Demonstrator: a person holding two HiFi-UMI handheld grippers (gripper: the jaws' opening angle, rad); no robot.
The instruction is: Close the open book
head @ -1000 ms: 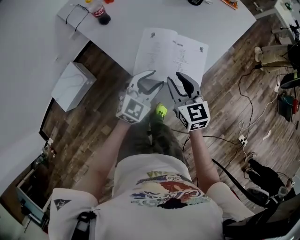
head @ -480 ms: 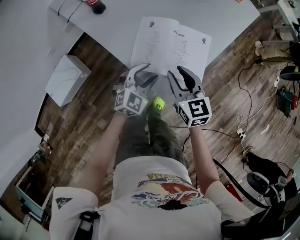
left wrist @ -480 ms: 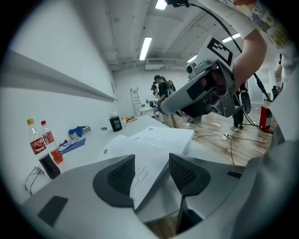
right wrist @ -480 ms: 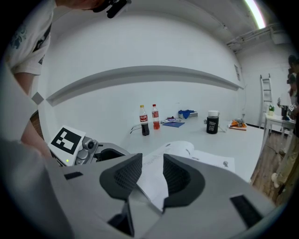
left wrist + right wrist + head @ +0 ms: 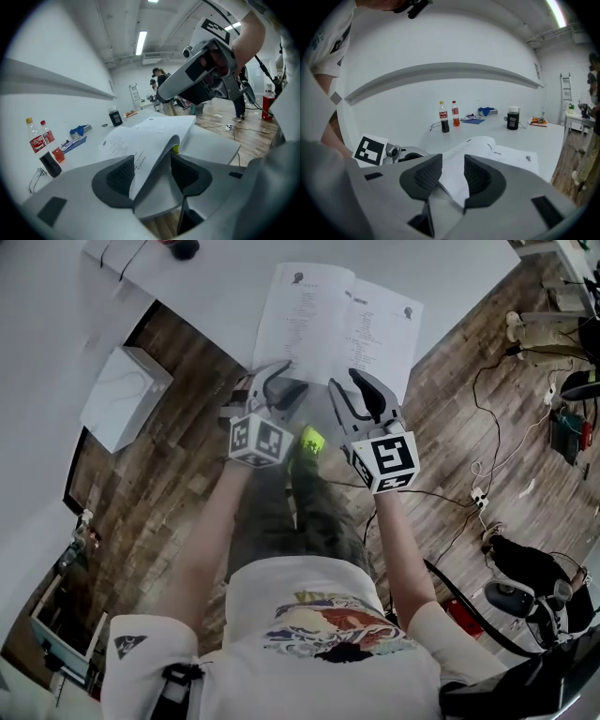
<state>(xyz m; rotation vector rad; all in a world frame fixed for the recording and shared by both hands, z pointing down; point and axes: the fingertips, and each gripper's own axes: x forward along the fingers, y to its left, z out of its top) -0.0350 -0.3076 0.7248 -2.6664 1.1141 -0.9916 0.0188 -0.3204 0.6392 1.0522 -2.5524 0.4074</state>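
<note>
The open book (image 5: 333,315) lies flat on the white table (image 5: 216,287), its near edge at the table's corner. My left gripper (image 5: 281,381) is at the book's near left corner. Its jaws have just been opening, and in the left gripper view (image 5: 152,164) a curled-up page of the book (image 5: 154,131) stands between the two pads without being pinched. My right gripper (image 5: 354,390) hovers over the near edge of the right-hand page. Its jaws stand apart in the right gripper view (image 5: 453,171), with the book (image 5: 506,154) showing through the gap.
Two cola bottles (image 5: 445,117) and a black cup (image 5: 513,117) stand far back on the table. A white box (image 5: 117,399) sits on the wooden floor at left. Cables (image 5: 478,493) trail across the floor at right. People (image 5: 159,84) stand in the distance.
Both grippers have sunk toward the book's near edge. The left one has rolled a little and its jaws have spread wider around the page.
</note>
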